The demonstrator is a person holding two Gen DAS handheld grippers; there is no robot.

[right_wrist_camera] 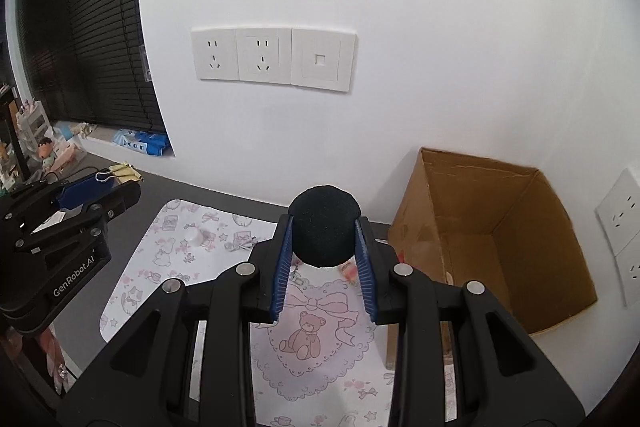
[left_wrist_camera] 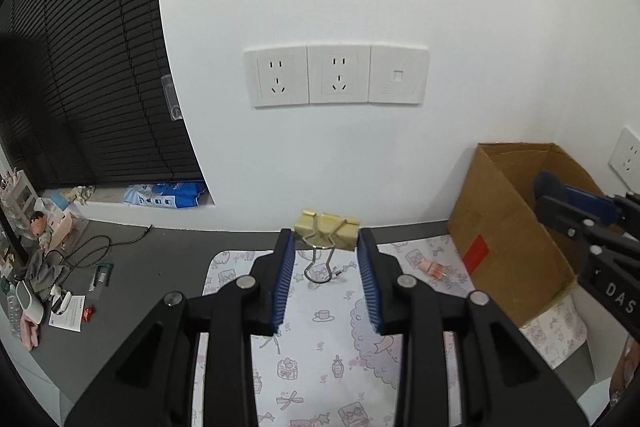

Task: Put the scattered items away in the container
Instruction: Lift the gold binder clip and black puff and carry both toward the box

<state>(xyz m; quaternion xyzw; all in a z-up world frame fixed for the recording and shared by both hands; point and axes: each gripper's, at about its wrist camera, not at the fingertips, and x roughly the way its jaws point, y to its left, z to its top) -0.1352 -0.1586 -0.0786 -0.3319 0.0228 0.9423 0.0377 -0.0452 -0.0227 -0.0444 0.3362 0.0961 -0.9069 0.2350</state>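
Binder clip (left_wrist_camera: 326,233) sits pinched at the left gripper's (left_wrist_camera: 326,247) fingertips, foam ball (right_wrist_camera: 324,227) squeezed in the right gripper (right_wrist_camera: 324,239). Cardboard box (right_wrist_camera: 500,227) stands at the mat's (right_wrist_camera: 312,347) right edge. That shallow tip hold could let the clip slip out mid-carry.

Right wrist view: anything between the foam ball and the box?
Nothing solid: the foam ball, held in the right gripper, is apart from the cardboard box; only bare wall and desk edge show.

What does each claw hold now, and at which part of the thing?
The left claw holds a gold binder clip by the ends of its body, wire handles hanging down. The right claw holds a black foam ball by its two sides.
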